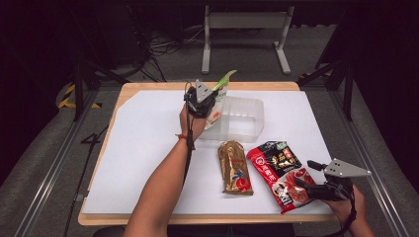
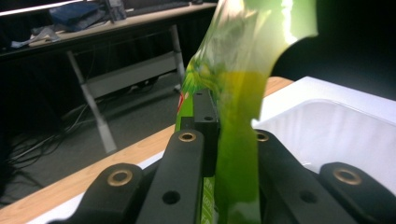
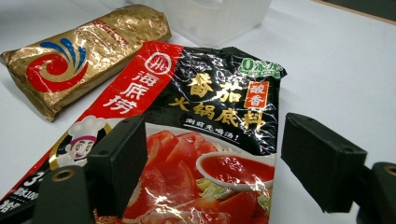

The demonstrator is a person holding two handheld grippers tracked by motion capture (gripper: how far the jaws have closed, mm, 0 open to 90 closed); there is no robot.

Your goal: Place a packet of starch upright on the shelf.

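Note:
My left gripper (image 1: 207, 101) is shut on a green snack bag (image 1: 221, 91), held upright at the left end of a clear plastic bin (image 1: 244, 118). In the left gripper view the green bag (image 2: 238, 93) is pinched between the black jaws, with the bin (image 2: 336, 135) to its right. A red and black soup-base pouch (image 1: 279, 173) lies at the front right of the table. My right gripper (image 1: 309, 175) rests open at the pouch's right edge. In the right gripper view the pouch (image 3: 205, 135) lies between and beyond the parted fingers (image 3: 119, 161). A gold packet (image 1: 235, 167) lies left of it.
A white sheet (image 1: 143, 148) covers the wooden table (image 1: 148, 85). The gold packet (image 3: 79, 58) sits close beside the pouch. A metal frame (image 1: 244, 34) and cables stand on the floor beyond the far edge.

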